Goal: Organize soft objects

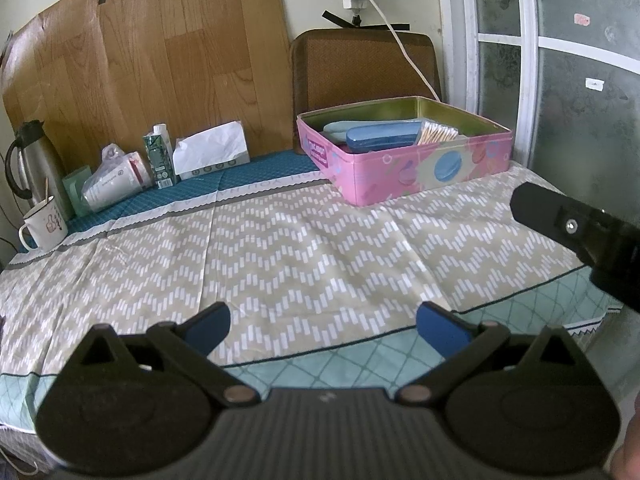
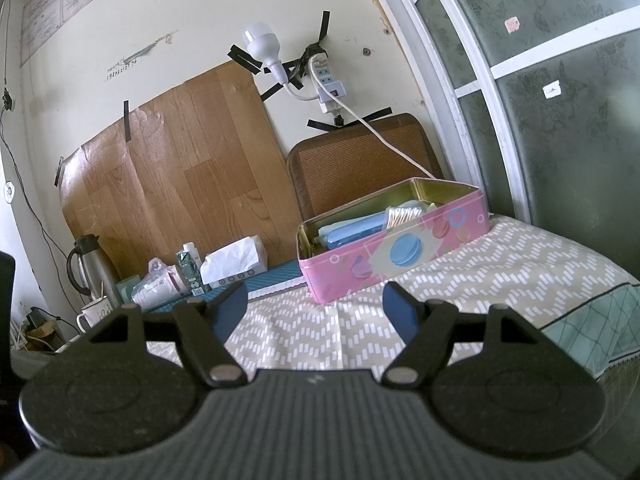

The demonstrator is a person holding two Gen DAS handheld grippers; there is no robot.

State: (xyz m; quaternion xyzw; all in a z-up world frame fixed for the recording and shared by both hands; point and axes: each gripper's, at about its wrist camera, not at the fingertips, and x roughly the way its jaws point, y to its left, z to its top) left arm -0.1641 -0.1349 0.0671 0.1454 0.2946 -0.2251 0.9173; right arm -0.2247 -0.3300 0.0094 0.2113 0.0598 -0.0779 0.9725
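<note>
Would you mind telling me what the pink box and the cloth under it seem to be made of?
The pink box looks like printed tin: thin straight walls, a rolled rim and a shiny gold-green inside. The cloth under it looks like thin woven fabric, matte, with fold creases and soft wrinkles; possibly cotton, though the weave is too fine to tell.

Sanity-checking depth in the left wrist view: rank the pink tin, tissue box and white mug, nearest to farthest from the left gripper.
From the left gripper, open over the cloth:
1. Pink tin, ahead and to the right, open, holding blue cases.
2. White mug, far left at the table edge.
3. Tissue box, back left by the wood-grain panel.
Mug and tissue box are too close to call confidently.
</note>
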